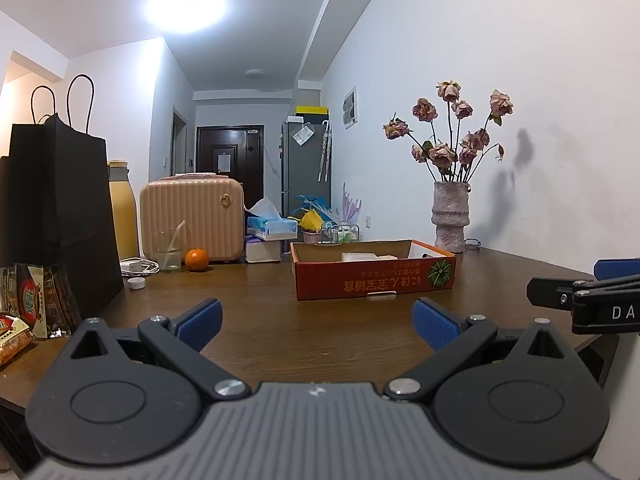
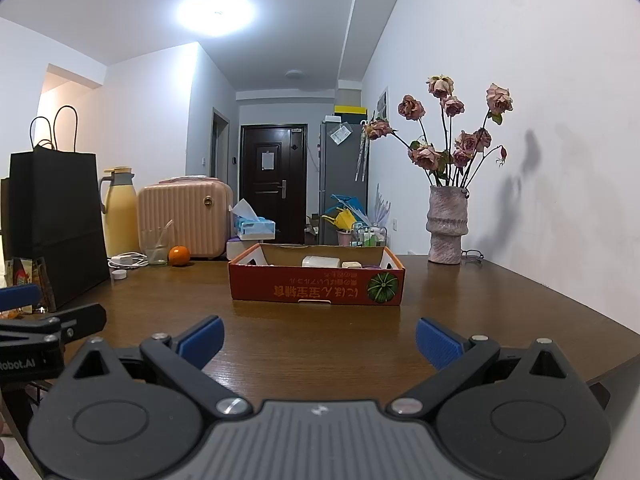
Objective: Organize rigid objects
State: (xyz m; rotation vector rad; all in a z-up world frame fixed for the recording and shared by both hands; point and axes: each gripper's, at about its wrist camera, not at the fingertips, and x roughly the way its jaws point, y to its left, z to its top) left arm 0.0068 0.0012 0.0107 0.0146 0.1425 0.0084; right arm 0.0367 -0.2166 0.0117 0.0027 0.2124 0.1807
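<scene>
Red cardboard box long axis crosswise, both grippers spread

At the frame's centre you face a glossy dark wood table bearing a matt printed cardboard box. On the right stands a rough stone-like vase; on the left, a matt black paper bag and a ribbed, smooth plastic case.

Right gripper low over a brown table, blue fingers spread wide, nothing between them. Ahead, an orange box holding a few pale items. Right of it, a vase of dried roses by the wall. Far left: black bag, yellow flask, pink case, glass, orange, white cap. Left gripper at the left edge.
</scene>
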